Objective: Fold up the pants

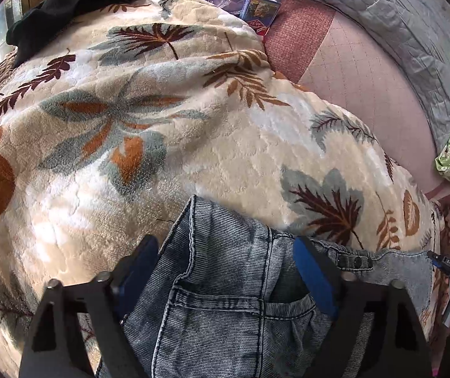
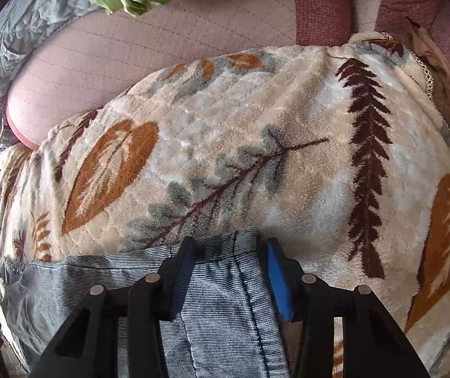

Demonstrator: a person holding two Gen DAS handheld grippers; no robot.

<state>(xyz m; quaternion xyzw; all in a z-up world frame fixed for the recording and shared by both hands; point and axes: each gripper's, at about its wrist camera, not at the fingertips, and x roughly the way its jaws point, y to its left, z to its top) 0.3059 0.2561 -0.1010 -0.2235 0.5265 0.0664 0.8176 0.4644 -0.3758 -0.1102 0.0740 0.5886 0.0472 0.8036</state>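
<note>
Denim pants lay at leaf-print blanket's near edge — grasped by left gripper and right gripper alike.

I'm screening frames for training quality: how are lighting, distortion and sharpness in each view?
Left wrist view: strong fisheye bulge with dark corners, blown-out window at the left edge, jeans sharp, leaf blanket evenly lit. Right wrist view: the same curvature, a soft shadow on the blanket just beyond the right claw, and a softer far quilt.
</note>
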